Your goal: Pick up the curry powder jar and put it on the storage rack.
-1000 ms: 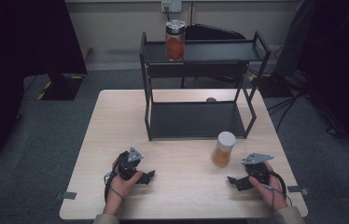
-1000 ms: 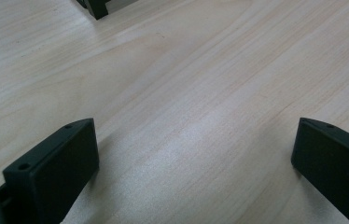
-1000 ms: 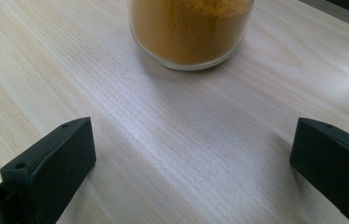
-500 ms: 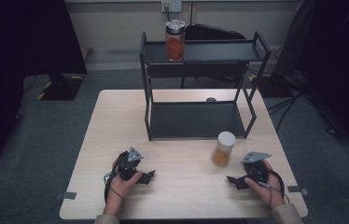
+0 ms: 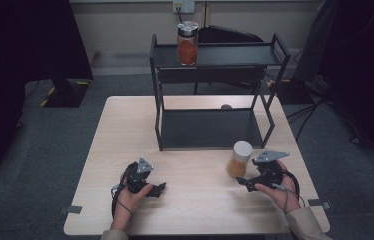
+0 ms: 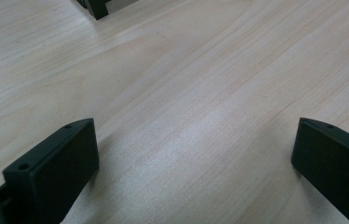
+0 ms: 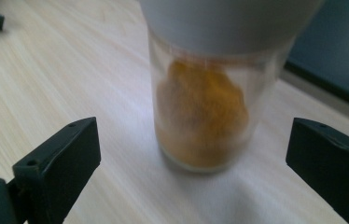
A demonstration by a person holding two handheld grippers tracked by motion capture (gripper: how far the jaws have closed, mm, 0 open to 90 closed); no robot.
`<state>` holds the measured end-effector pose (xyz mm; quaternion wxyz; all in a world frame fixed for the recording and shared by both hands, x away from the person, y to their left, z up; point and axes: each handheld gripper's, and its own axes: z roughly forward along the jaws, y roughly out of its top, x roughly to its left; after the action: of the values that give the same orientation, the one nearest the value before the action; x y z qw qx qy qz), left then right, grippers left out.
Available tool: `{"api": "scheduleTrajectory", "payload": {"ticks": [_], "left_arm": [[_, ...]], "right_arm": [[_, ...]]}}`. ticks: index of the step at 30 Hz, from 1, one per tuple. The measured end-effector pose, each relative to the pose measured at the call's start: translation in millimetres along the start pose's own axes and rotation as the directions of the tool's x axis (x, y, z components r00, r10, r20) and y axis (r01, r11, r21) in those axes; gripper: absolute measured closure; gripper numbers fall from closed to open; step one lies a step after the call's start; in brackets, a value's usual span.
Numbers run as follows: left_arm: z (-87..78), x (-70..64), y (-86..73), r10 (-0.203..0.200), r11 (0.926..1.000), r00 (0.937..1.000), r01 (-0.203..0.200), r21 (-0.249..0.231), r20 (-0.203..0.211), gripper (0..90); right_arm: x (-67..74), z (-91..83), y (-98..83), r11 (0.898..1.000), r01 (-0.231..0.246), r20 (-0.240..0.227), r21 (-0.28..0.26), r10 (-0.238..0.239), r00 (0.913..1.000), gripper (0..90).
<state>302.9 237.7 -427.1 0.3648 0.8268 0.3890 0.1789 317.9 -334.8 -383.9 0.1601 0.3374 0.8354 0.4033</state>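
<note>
Squarely ahead of the right gripper (image 5: 241, 181) stands a clear jar of orange-yellow powder (image 5: 238, 159), capped with a pale grey lid (image 7: 228, 21), upright on the wooden table (image 5: 195, 210) just in front of the black two-tier shelf (image 5: 215, 95). Seen in the right gripper view, the jar (image 7: 205, 116) sits beyond the two black jaws, which are spread wide and touch nothing; they have narrowed a little within the last moment but remain released, with the jar ahead of their tips rather than between them. That line-up suggests an approach for a side grasp on the jar's body, below the lid, where the straight wall would give the pads a steady hold.

Across the table, the left gripper (image 5: 156, 189) rests low near the front edge, well apart from the jar. Its own view shows both jaws splayed over bare wood, grasping nothing, apparently parked out of the way while the other hand works.

On the shelf's upper tier a second jar (image 5: 187, 43), filled with something red-orange and topped by a metal lid, stands upright near the left end. The lower tier (image 5: 210, 127) lies open directly behind the powder jar, a likely destination for it, though that is only a reading of the layout.
</note>
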Motion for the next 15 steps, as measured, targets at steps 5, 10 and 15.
{"api": "scheduleTrajectory", "payload": {"ticks": [5, 10, 15], "left_arm": [[0.0, 0.0, 0.0, 0.000, 1.0000, 1.0000, 0.000, 0.000, 0.000, 0.0], [-0.1, 0.4, -0.2, -0.002, 1.0000, 1.0000, 0.002, -0.001, 0.001, 0.0], [-0.1, 0.3, -0.2, -0.001, 1.0000, 1.0000, 0.001, -0.001, 0.001, 0.0]], "right_arm": [[-1.5, 2.0, 5.9, 0.997, -0.047, -0.004, -0.062, 0.047, 0.9989, 11.9], [4.7, 6.9, 11.1, 0.994, -0.028, 0.026, -0.103, 0.031, 0.9992, 19.5], [7.7, 11.2, 16.4, 0.994, -0.014, 0.055, -0.110, 0.020, 0.9983, 31.3]]}}
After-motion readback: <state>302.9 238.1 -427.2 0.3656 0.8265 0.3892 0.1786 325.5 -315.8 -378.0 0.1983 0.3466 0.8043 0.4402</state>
